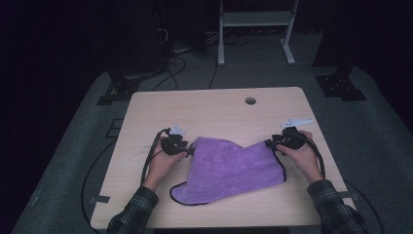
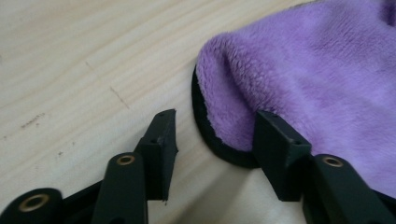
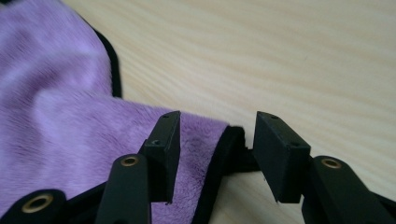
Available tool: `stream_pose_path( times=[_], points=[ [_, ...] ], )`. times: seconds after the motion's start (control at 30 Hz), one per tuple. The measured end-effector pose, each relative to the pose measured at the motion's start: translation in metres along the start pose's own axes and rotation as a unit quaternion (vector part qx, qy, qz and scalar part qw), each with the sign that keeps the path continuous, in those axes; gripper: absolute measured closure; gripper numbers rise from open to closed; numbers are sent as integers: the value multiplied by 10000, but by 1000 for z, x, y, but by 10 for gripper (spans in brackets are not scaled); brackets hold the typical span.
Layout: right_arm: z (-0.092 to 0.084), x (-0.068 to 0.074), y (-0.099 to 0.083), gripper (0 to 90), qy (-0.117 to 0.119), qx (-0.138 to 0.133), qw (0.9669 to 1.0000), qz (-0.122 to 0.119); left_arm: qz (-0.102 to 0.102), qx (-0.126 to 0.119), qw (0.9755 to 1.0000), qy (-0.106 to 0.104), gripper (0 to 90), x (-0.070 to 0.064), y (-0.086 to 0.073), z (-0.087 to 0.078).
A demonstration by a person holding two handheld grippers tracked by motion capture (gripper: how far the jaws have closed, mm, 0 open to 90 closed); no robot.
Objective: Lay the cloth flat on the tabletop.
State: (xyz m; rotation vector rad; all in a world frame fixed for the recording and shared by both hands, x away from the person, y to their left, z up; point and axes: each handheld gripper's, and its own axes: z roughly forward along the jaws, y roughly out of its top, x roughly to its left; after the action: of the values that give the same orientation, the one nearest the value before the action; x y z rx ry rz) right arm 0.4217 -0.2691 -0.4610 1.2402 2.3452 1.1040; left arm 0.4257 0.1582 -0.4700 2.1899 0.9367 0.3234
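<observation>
Purple cloth [image 1: 229, 170] lies slack on the table [image 1: 209, 107], spread between both grippers. Soft, light, plush; it will sag and bunch, not slide.

Left gripper [image 2: 215, 135]: jaws part-open, a bound corner between them, unpinched. Right gripper [image 3: 217, 135]: the same, its corner loose.

Best hold, likely: the black-hemmed corners.

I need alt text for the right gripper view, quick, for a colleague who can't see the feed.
The right gripper has its two black fingers apart around a black-edged corner of the purple cloth, with no pad visibly pressing it. The cloth covers the left of the view and lies on the light wooden table.
</observation>
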Motion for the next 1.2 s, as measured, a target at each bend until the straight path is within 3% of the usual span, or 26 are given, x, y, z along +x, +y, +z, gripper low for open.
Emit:
stream_pose_path(
  times=[0.03,0.07,0.13,0.2,0.4,0.53,0.6,0.73,0.83,0.9,1.07,1.2],
  points=[
    [4,0,-1,557,-23,127,9999,11,32,37,10000,-17,598,-1,1,0],
    [7,0,-3,663,-7,209,9998,-3,58,67,10000,-39,656,-2,2,0],
    [7,-1,-4,806,11,190,9998,-33,38,91,9999,-71,743,-3,2,0],
    [2,2,-3,869,26,110,9999,-32,-13,109,9999,-84,803,-5,3,0],
    [-34,19,-1,874,212,-397,9987,-250,-135,152,9998,68,827,-1,0,-7],
    [-62,45,-10,874,584,-659,9945,-564,-247,120,9995,157,828,6,-2,-13],
    [-66,59,-20,874,796,-543,9924,-771,-296,101,9993,199,828,10,-3,-17],
    [-61,77,-45,873,1164,-37,9890,-906,-356,77,9990,247,827,14,-5,-24],
    [-58,80,-61,857,1264,256,9874,-913,-391,107,9989,239,826,16,-7,-24],
    [-64,78,-63,780,1297,179,9877,-859,-351,166,9989,250,825,16,-8,-22],
    [-86,69,-54,573,1037,-409,9912,-715,-427,195,9987,193,824,17,-11,-19],
    [-83,57,-39,471,828,-667,9929,-534,-467,166,9986,182,822,18,-11,-18]
  ],
)
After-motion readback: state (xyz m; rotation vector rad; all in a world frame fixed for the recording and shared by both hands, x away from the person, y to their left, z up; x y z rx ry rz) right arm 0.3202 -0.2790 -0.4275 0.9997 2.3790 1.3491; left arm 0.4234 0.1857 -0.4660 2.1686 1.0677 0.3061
